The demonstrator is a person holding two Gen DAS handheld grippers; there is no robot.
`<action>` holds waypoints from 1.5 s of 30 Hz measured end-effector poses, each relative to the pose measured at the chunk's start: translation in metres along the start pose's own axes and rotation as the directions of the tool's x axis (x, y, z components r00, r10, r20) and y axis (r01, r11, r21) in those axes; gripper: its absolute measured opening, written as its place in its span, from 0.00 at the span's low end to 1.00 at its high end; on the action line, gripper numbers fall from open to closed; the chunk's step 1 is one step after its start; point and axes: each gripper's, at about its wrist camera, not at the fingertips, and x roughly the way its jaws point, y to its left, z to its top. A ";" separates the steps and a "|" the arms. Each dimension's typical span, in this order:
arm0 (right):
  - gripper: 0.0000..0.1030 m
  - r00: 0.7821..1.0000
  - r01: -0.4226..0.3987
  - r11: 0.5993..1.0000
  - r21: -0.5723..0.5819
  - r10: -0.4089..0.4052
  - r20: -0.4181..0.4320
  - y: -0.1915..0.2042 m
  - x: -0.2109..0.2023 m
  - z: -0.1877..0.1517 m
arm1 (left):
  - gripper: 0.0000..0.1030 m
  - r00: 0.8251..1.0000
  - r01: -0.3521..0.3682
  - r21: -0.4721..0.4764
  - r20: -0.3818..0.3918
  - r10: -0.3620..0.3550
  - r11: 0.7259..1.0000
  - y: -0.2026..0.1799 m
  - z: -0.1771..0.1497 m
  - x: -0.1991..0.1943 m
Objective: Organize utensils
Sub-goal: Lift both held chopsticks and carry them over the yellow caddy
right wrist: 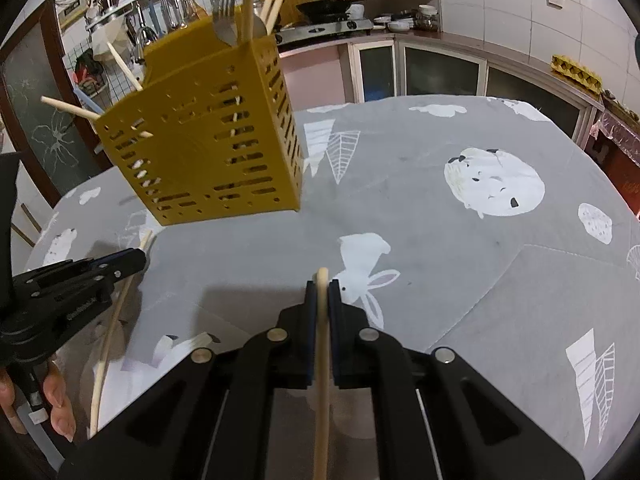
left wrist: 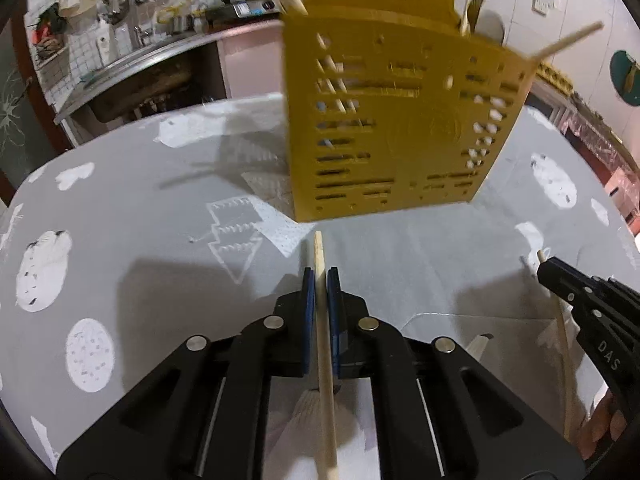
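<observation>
A yellow slotted utensil holder (left wrist: 396, 120) stands on the grey patterned tablecloth (left wrist: 160, 240), with chopsticks and forks (right wrist: 225, 12) sticking out of its top. It also shows in the right wrist view (right wrist: 200, 136). My left gripper (left wrist: 321, 276) is shut on a wooden chopstick (left wrist: 325, 344), a short way in front of the holder. My right gripper (right wrist: 322, 286) is shut on another wooden chopstick (right wrist: 322, 360), to the right of the holder. Each gripper shows in the other's view, the right one (left wrist: 548, 270) and the left one (right wrist: 136, 258).
A kitchen counter with a stove, pots and hanging utensils (right wrist: 332, 8) runs behind the table. Cabinets (right wrist: 440, 68) stand at the back right. The tablecloth spreads wide to the right (right wrist: 480, 200). An egg carton (right wrist: 576, 72) sits on a ledge.
</observation>
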 end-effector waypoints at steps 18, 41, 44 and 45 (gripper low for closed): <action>0.06 0.983 -0.039 0.998 -0.048 0.046 0.177 0.038 -0.071 0.009 | 0.05 0.969 0.014 -0.082 0.248 0.006 0.997 0.047 -0.024 -0.113; 0.06 0.916 0.001 0.995 -0.100 0.039 0.400 0.057 -0.152 0.000 | 0.04 0.907 0.007 -0.110 0.420 0.040 0.994 0.048 -0.052 -0.179; 0.06 0.905 0.004 0.994 -0.110 0.043 0.423 0.059 -0.161 0.003 | 0.04 0.896 0.004 -0.103 0.442 0.042 0.995 0.045 -0.049 -0.187; 0.06 0.901 0.006 0.993 -0.115 0.045 0.432 0.060 -0.164 0.005 | 0.05 0.893 0.004 -0.101 0.448 0.041 0.995 0.044 -0.046 -0.189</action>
